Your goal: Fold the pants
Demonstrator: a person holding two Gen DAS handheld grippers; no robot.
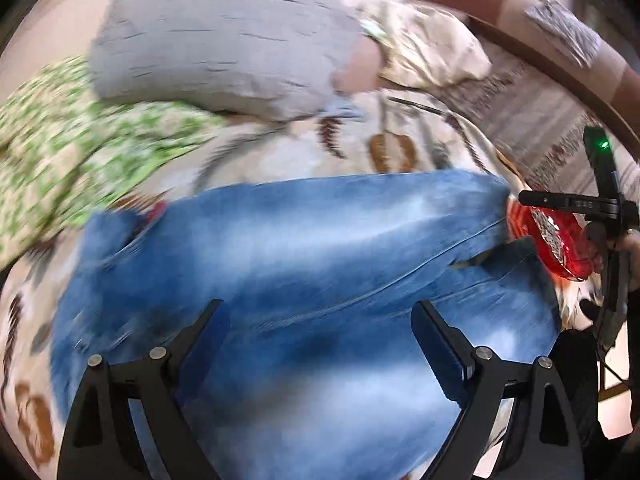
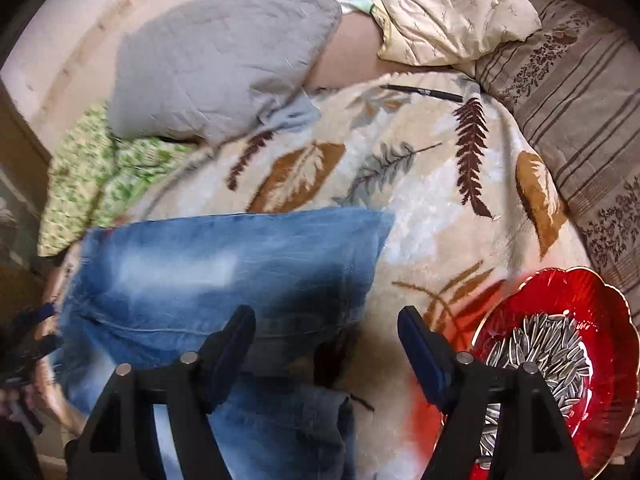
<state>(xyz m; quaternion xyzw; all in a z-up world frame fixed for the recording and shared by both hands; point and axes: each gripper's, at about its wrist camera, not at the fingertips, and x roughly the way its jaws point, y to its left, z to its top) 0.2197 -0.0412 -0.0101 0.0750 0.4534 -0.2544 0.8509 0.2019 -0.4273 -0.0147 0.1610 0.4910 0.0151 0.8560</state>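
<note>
Looking down through both wrist cameras, I am seeing the jeans [image 2: 224, 280] lying on the blanket [image 2: 400, 184] of a bed, already doubled into a thick blue bundle with one folded edge towards the leaf pattern. I am judging that the fold is partly done and that one more fold is needed.

I am keeping the left gripper [image 1: 320, 320] wide apart above the denim, with nothing between its fingers, because I think it must come down on a new edge before it closes. The left view is blurred, so I cannot say if its pads are touching the cloth.

I am holding the right gripper [image 2: 326, 328] also apart, over the near corner of the jeans. Its left finger is over the denim and its right finger over the blanket; it is gripping nothing.

The red dish [image 2: 592, 292] with seeds [image 2: 540, 348] is standing just beside the right gripper, so I am thinking that any wide sweep there could knock it. The grey pillow [image 2: 224, 60] and the green cloth [image 2: 100, 176] are lying well apart from the jeans.
</note>
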